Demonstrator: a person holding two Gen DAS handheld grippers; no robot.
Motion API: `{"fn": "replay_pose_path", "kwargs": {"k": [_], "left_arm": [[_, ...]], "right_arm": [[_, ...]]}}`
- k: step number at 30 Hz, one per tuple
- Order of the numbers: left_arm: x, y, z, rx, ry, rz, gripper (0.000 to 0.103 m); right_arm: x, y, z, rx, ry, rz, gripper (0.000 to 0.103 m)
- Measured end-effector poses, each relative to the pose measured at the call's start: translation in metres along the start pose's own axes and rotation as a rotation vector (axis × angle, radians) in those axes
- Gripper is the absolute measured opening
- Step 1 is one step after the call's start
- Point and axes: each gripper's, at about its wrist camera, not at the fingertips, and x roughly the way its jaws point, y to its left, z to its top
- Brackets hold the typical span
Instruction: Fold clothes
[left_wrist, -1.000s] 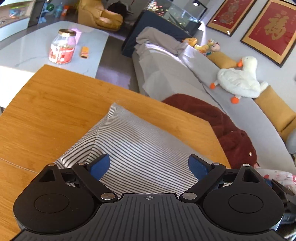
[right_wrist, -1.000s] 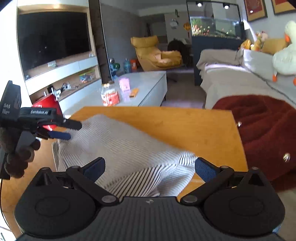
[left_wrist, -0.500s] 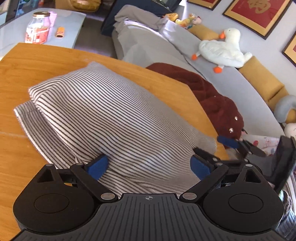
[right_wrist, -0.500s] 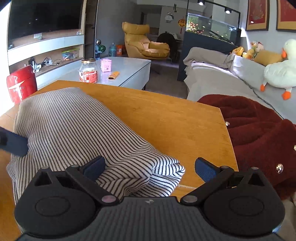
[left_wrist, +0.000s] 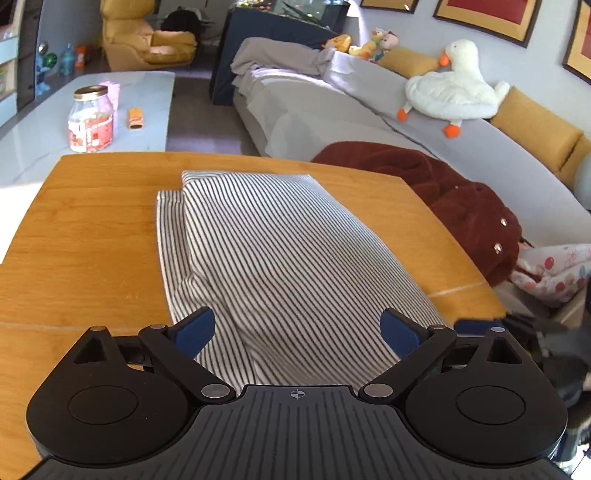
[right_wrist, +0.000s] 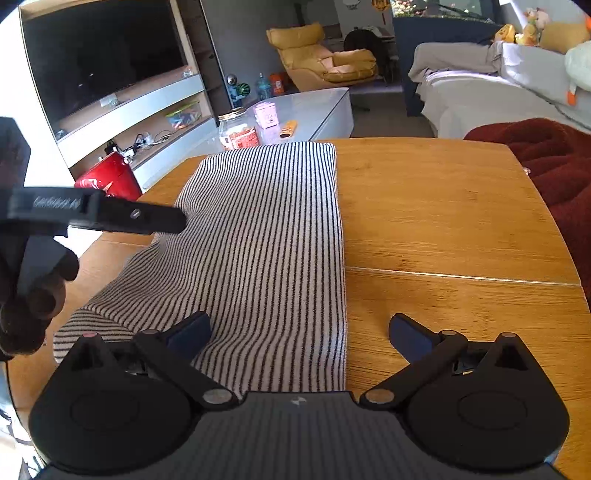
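A folded black-and-white striped garment (left_wrist: 280, 258) lies on the wooden table (left_wrist: 92, 236). It also shows in the right wrist view (right_wrist: 266, 236). My left gripper (left_wrist: 297, 330) is open and empty, with its blue pads over the garment's near end. It shows from the side in the right wrist view (right_wrist: 162, 219), over the garment's left edge. My right gripper (right_wrist: 299, 334) is open and empty, over the garment's near right edge. Its blue tip (left_wrist: 476, 326) peeks in at the right of the left wrist view.
A dark red coat (left_wrist: 443, 192) lies on the grey sofa (left_wrist: 369, 122) beside the table's right edge. A floral cloth (left_wrist: 554, 269) lies near it. A glass jar (left_wrist: 90, 118) stands on the white coffee table (left_wrist: 33, 144) beyond. A red can (right_wrist: 110, 179) stands left.
Both grippers have swung round and now face along the garment. The garment has gone from bulging and lifted to lying flatter and longer on the table. Both grippers stayed open.
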Motion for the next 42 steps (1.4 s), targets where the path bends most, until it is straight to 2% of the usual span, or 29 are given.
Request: {"fn": "replay_pose_path", "kwargs": {"k": [3, 6, 7, 10, 13, 15, 17, 19, 20, 22, 24, 27, 30, 36, 42], "left_arm": [[-0.015, -0.012, -0.024, 0.055, 0.04, -0.012, 0.102], [-0.015, -0.019, -0.042, 0.116, 0.064, 0.027, 0.103], [-0.015, -0.019, -0.045, 0.122, 0.067, 0.034, 0.103], [-0.018, -0.018, -0.05, 0.122, 0.067, 0.05, 0.103], [-0.027, -0.016, -0.049, 0.117, 0.05, 0.07, 0.103], [-0.034, -0.016, -0.046, 0.118, 0.025, 0.089, 0.103], [-0.04, -0.016, -0.043, 0.12, 0.002, 0.114, 0.103], [-0.043, -0.016, -0.039, 0.119, -0.015, 0.133, 0.103], [-0.045, -0.016, -0.038, 0.119, -0.023, 0.142, 0.103], [-0.049, -0.015, -0.036, 0.114, -0.034, 0.157, 0.103], [-0.052, -0.014, -0.034, 0.109, -0.042, 0.17, 0.103], [-0.059, -0.01, -0.034, 0.103, -0.049, 0.181, 0.103], [-0.065, -0.008, -0.035, 0.105, -0.056, 0.192, 0.103], [-0.077, -0.006, -0.04, 0.146, -0.048, 0.178, 0.103], [-0.074, -0.012, -0.055, 0.238, 0.007, 0.113, 0.103]], "right_arm": [[-0.017, -0.004, 0.008, -0.023, -0.089, -0.003, 0.103], [-0.028, 0.017, 0.01, -0.189, -0.154, -0.021, 0.103], [-0.026, 0.025, 0.008, -0.245, -0.142, -0.03, 0.103], [-0.007, 0.047, -0.01, -0.414, -0.035, -0.088, 0.102], [-0.009, 0.057, -0.01, -0.478, -0.052, -0.115, 0.1], [-0.023, 0.069, -0.005, -0.549, -0.07, -0.064, 0.089], [-0.039, 0.082, -0.003, -0.619, -0.083, 0.018, 0.085], [-0.046, 0.096, -0.01, -0.685, -0.032, 0.129, 0.077], [-0.045, 0.102, -0.015, -0.712, 0.006, 0.177, 0.076], [-0.039, 0.114, -0.029, -0.782, 0.044, 0.205, 0.076], [-0.03, 0.123, -0.046, -0.901, 0.022, 0.143, 0.076], [-0.02, 0.132, -0.066, -1.055, -0.059, 0.035, 0.075], [-0.014, 0.129, -0.052, -0.937, -0.015, 0.056, 0.066], [-0.002, 0.089, -0.009, -0.49, 0.109, 0.174, 0.065], [-0.001, 0.058, 0.007, -0.295, 0.159, 0.244, 0.065]]}}
